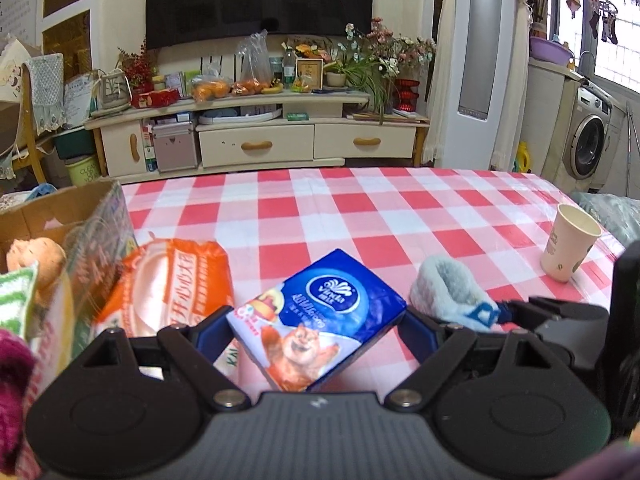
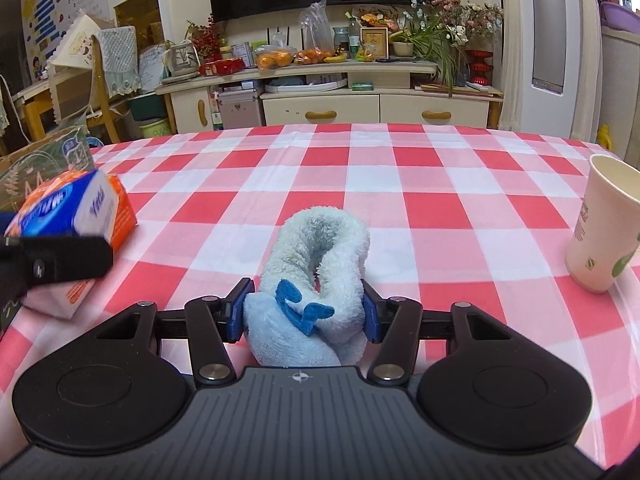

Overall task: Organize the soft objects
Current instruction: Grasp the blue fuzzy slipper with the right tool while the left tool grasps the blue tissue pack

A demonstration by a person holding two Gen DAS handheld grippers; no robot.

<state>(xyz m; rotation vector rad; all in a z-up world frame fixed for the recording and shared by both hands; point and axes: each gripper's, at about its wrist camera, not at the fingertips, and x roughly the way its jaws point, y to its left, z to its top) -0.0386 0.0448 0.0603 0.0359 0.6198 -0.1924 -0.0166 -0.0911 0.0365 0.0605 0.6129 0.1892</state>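
Left gripper (image 1: pixel 316 330) clamped wide across the blue plastic-wrapped tissue pack with the cartoon squirrel (image 1: pixel 320 316), apparently lifted off the red-and-white checked tablecloth (image 1: pixel 360 216). Right gripper (image 2: pixel 306 312) closed on the pale blue fluffy rolled sock (image 2: pixel 316 280), pads (image 2: pixel 236 312) pressing both flanks. Open cardboard box (image 1: pixel 68 216) up-left of the left gripper. Best to keep squeeze light, clear the box wall before releasing, avoid the orange tissue pack (image 1: pixel 172 284) just left.

Tissue pack (image 1: pixel 320 316) centre on table (image 1: pixel 360 208), orange pack (image 1: pixel 176 284) left beside it, box (image 1: pixel 60 216) far left, sock (image 2: pixel 316 280) right, cup (image 1: pixel 570 246) far right.
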